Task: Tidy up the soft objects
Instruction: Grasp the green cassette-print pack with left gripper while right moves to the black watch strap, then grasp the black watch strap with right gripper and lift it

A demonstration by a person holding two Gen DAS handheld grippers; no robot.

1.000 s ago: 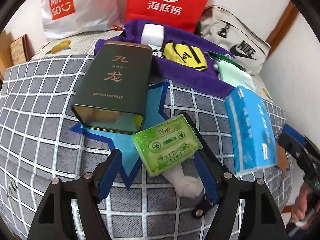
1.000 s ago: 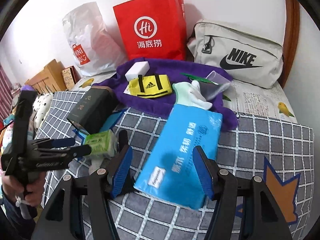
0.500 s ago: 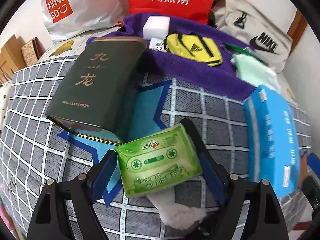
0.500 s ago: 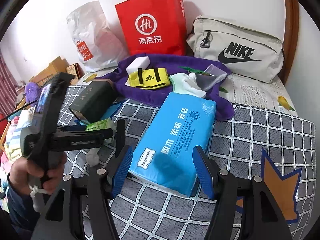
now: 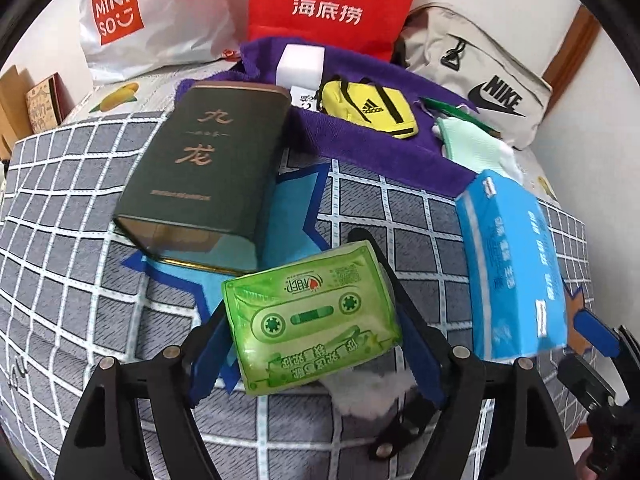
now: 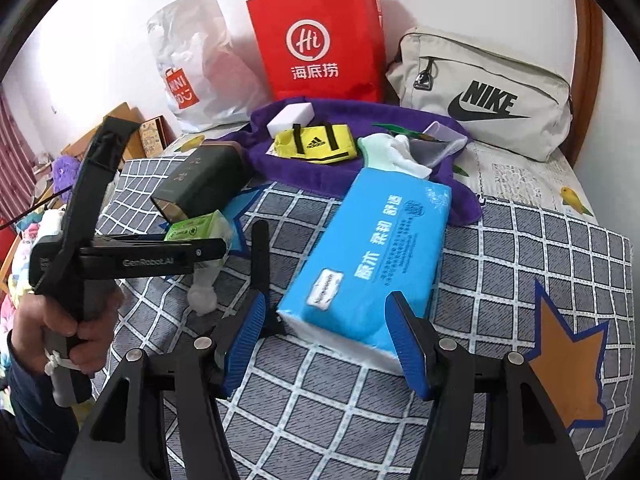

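The left claw straddles the green tissue pack. Its jaws have just been closing, and the pack lies between the blue pads. Whether the pads already press on the film cannot be told, so treat the claw as released. The pack lies on the checked bedspread, just in front of the dark tin, with a white fluffy item partly under its near edge.

Handling, judged: the pack is light, soft and wrapped in glossy film. It will compress and may slip. Take hold across the short sides at mid-length, and close until the film dimples. Keep the fluffy item out of the jaws.

The right claw is released. Its pads flank the near end of the blue tissue pack without clear contact. This pack is larger, light and yielding, so grip across its width near the end. It lies on the bedspread, its far end against the purple towel.
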